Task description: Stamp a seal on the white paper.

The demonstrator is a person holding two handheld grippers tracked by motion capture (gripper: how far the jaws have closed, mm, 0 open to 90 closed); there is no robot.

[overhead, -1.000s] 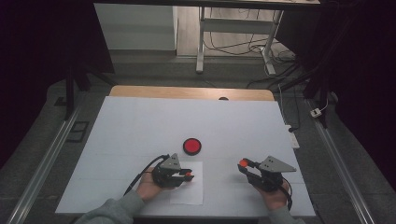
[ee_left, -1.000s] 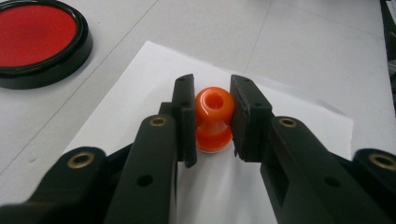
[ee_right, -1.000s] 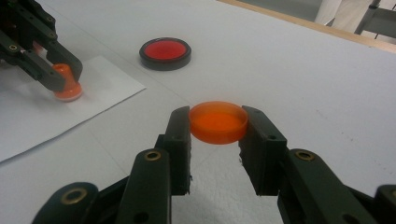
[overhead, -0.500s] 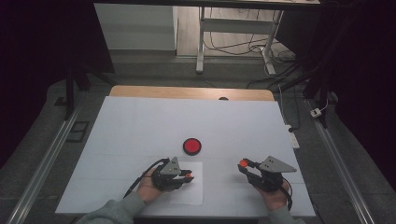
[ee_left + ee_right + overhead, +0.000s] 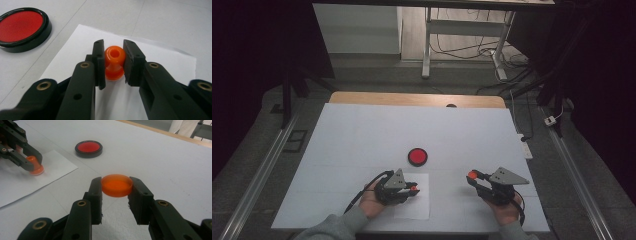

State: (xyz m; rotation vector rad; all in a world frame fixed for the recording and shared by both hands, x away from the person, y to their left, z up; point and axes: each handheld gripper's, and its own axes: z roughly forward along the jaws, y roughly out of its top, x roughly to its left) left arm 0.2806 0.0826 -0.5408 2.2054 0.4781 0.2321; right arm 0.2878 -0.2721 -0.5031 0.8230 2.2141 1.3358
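I'm clamping the left gripper (image 5: pixel 113 62) on an orange stamp (image 5: pixel 114 62) over white paper (image 5: pixel 160 60); right gripper (image 5: pixel 116 186) is clamping an orange lid (image 5: pixel 116 185); red ink pad (image 5: pixel 417 156) lying just beyond.

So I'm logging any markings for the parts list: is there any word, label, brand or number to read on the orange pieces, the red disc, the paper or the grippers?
None: no readable text.
Orange stamp in the left gripper: plain.
Orange cap in the right gripper: plain.
Red ink pad: plain red face, black rim.
White paper sheet: blank where visible.
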